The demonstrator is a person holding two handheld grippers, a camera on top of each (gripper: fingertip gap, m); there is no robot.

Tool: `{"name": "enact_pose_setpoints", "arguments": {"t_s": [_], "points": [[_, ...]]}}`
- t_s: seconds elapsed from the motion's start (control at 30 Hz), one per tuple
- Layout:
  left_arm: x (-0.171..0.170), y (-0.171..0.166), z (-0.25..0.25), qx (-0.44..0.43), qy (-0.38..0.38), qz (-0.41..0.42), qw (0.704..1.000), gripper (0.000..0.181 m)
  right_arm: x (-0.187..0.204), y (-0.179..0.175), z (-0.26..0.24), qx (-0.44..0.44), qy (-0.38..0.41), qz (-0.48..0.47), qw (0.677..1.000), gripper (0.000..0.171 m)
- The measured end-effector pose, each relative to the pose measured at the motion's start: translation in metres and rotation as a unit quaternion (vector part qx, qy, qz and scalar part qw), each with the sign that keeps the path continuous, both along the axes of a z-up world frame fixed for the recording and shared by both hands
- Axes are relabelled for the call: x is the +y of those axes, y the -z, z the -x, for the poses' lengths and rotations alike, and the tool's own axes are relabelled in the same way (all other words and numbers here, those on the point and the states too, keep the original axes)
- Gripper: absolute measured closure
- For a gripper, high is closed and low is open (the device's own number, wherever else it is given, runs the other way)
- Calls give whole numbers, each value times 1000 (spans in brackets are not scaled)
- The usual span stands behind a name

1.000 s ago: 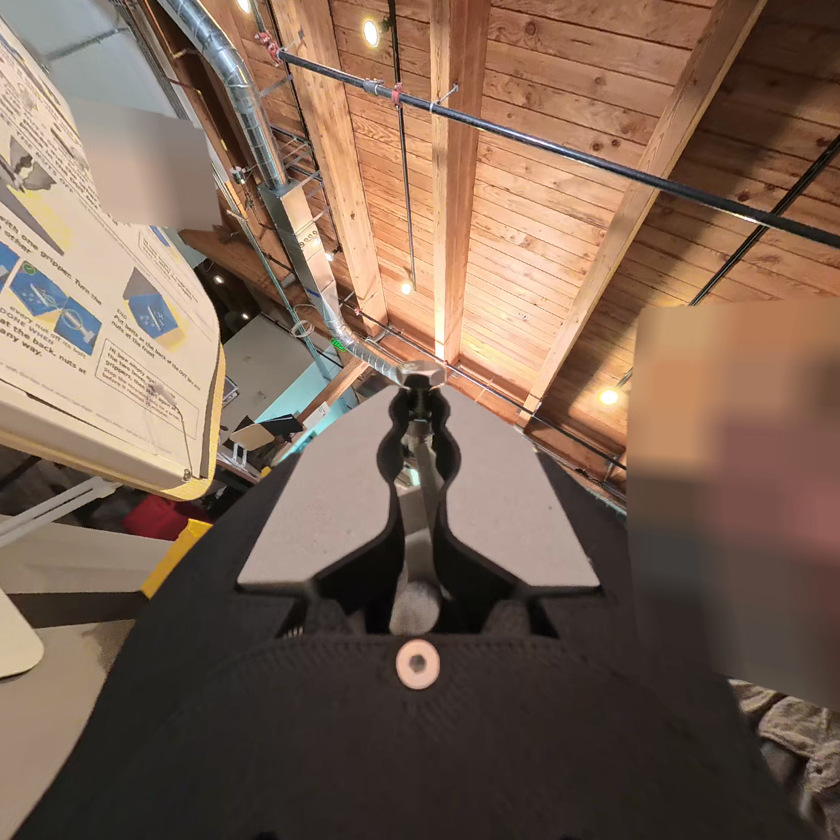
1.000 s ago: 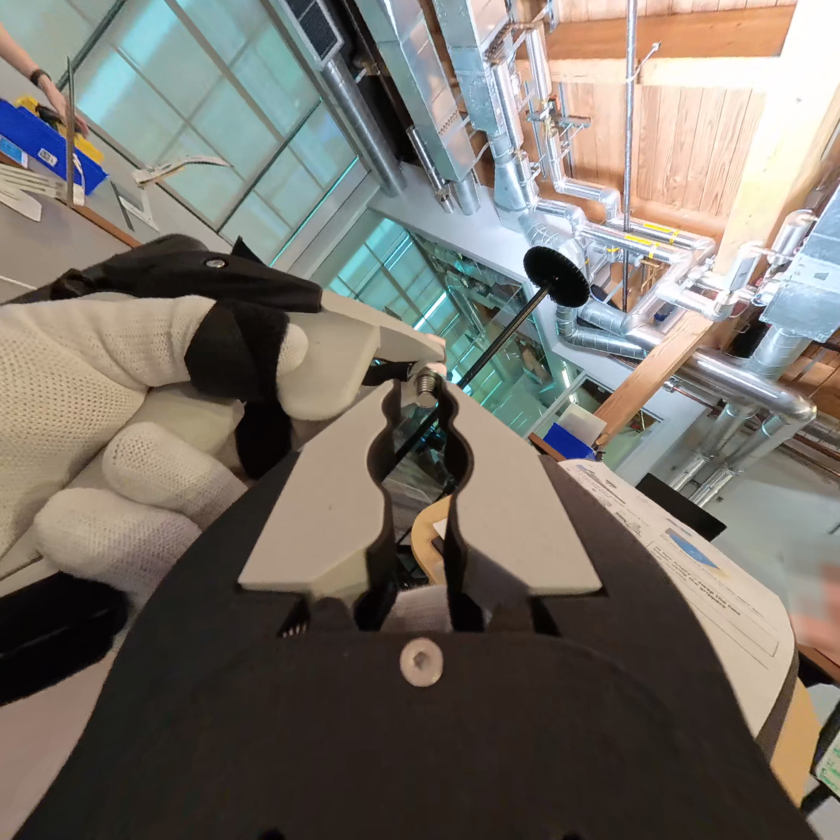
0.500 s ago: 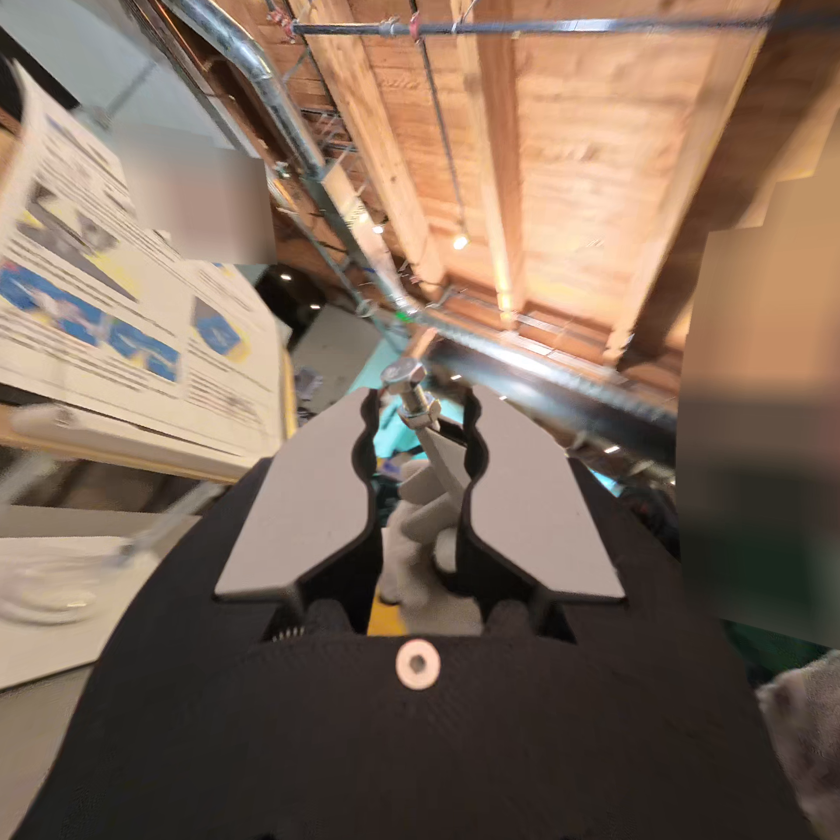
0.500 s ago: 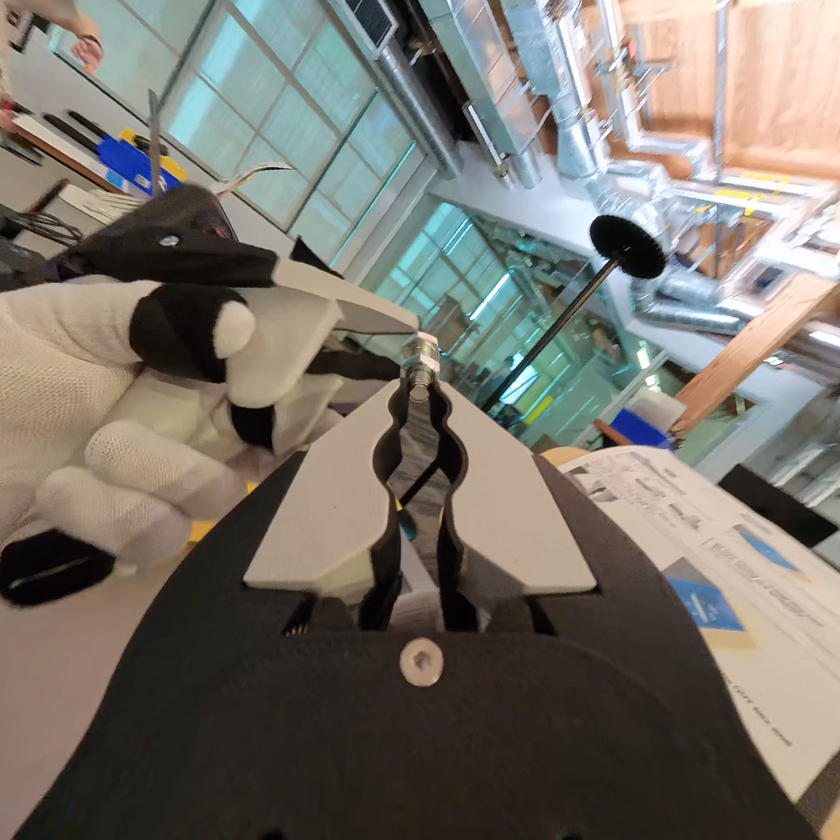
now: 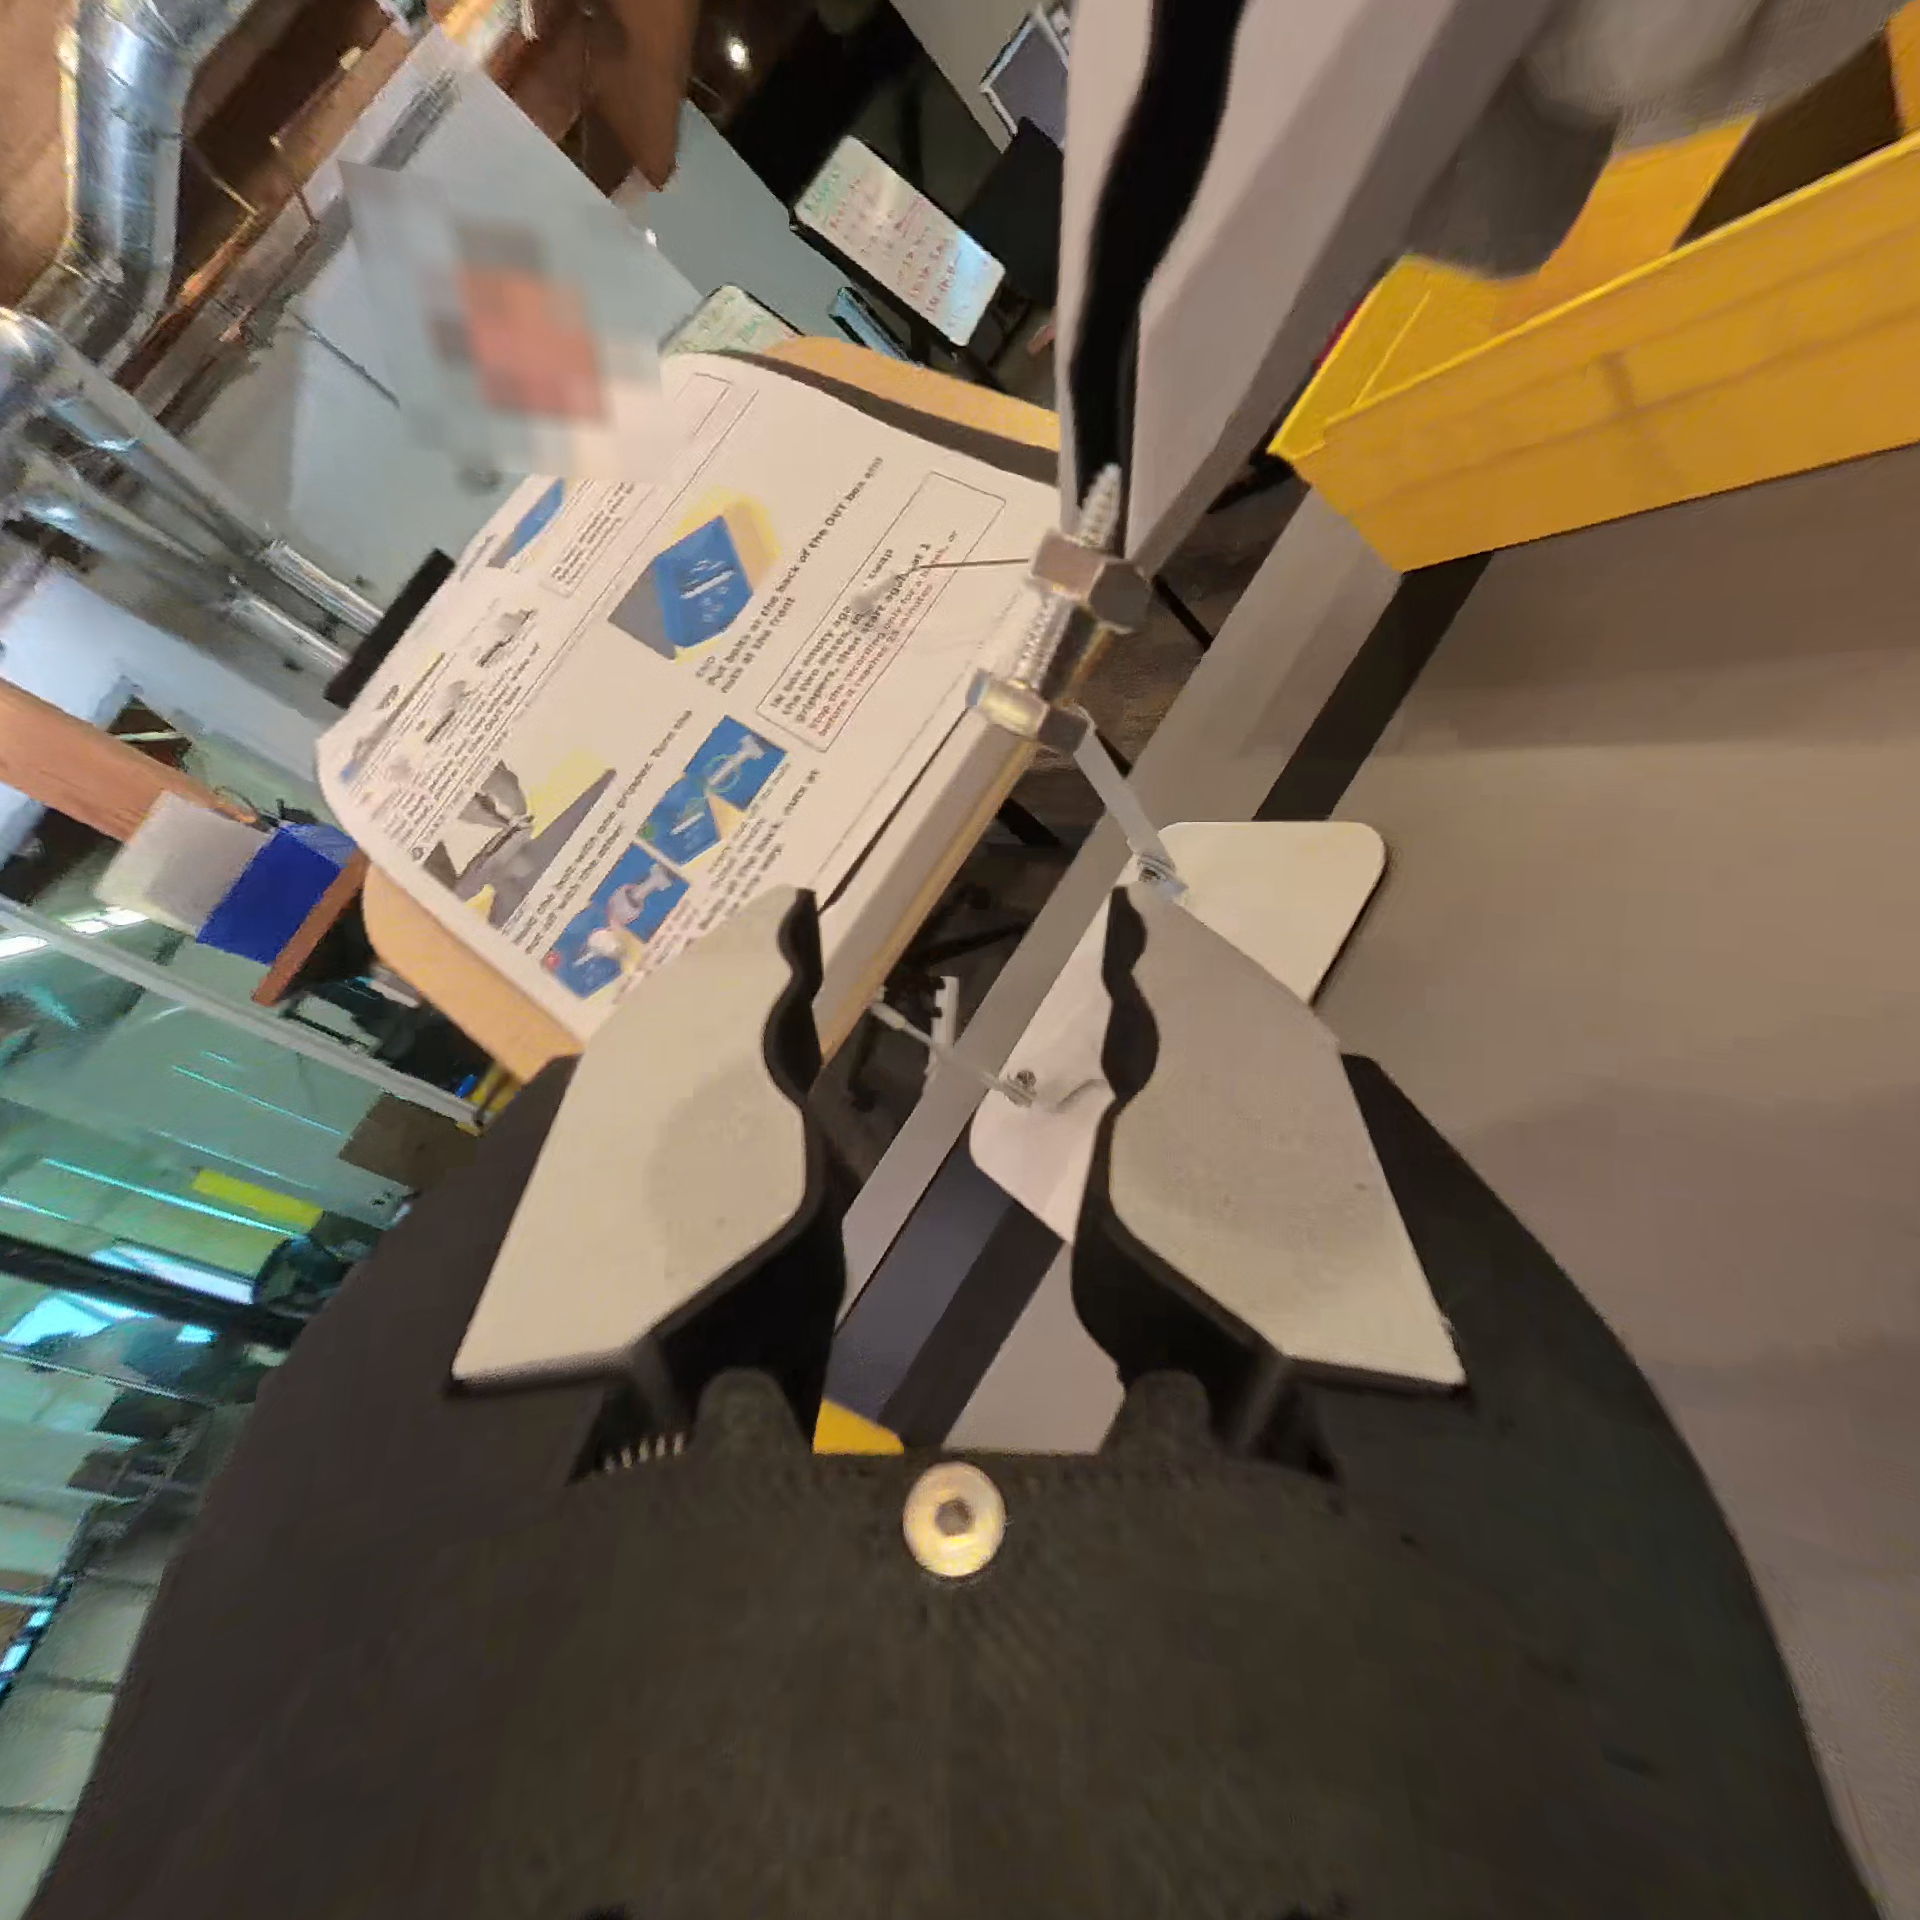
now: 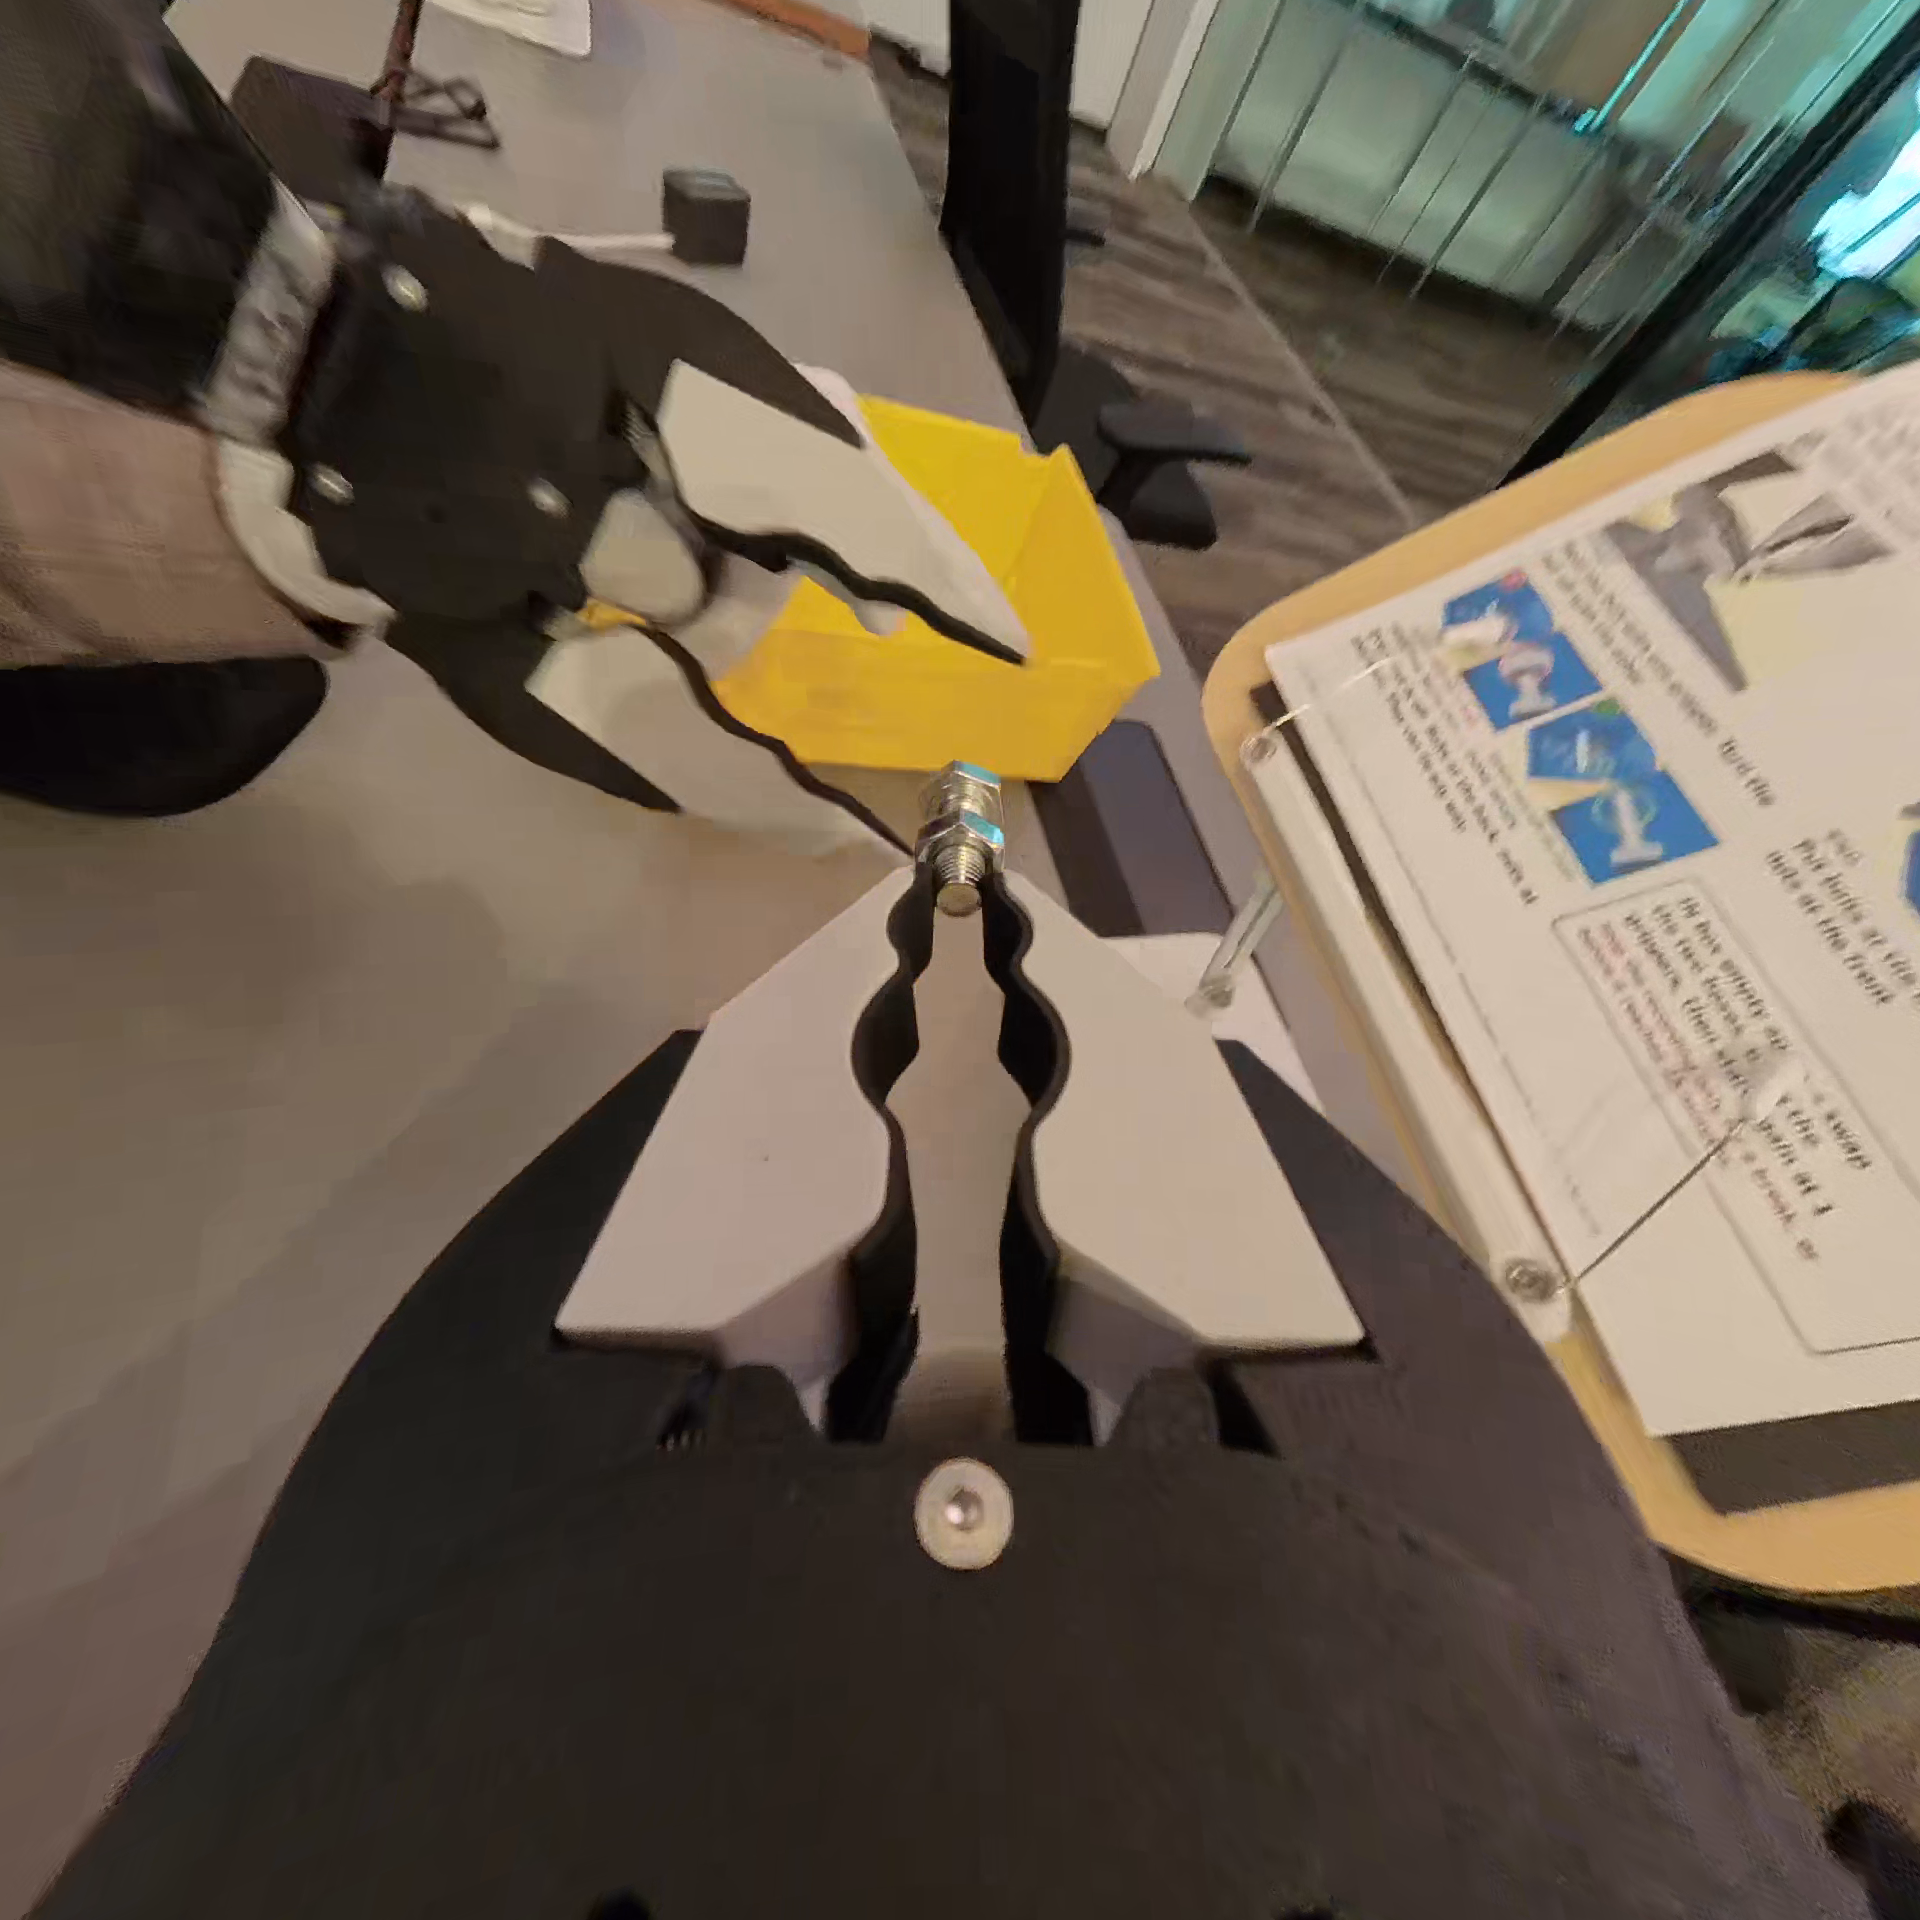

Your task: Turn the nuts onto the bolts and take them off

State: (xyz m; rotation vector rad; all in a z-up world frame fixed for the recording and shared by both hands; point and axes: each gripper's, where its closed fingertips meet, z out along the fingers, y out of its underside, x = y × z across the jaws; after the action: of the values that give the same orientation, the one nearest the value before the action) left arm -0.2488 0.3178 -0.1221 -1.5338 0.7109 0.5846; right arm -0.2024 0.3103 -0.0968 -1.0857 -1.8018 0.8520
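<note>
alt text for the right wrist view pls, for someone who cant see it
The right gripper pinches the threaded end of a bolt with a nut on it, above a grey table. The left gripper hangs open beside a yellow bin, and an instruction sheet sits on a stand at right.
</note>
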Motion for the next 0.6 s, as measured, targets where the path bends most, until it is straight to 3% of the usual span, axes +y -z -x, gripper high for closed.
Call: {"name": "enact_pose_setpoints", "arguments": {"t_s": [0.1, 0.27, 0.43, 0.6], "points": [[28, 26, -3, 25, -26, -23, 999, 127, 4, 19, -6, -48, -2, 10, 999, 164], [40, 31, 0, 52, -78, -114, 989, 134, 7, 52, 4, -104, 4, 39, 994, 164], [45, 56, 12, 114, -99, -105, 983, 143, 1, 72, 14, -133, -2, 65, 989, 164], [46, 61, 12, 139, -102, -105, 979, 147, -4, 80, 24, -139, 2, 77, 987, 164]]}}
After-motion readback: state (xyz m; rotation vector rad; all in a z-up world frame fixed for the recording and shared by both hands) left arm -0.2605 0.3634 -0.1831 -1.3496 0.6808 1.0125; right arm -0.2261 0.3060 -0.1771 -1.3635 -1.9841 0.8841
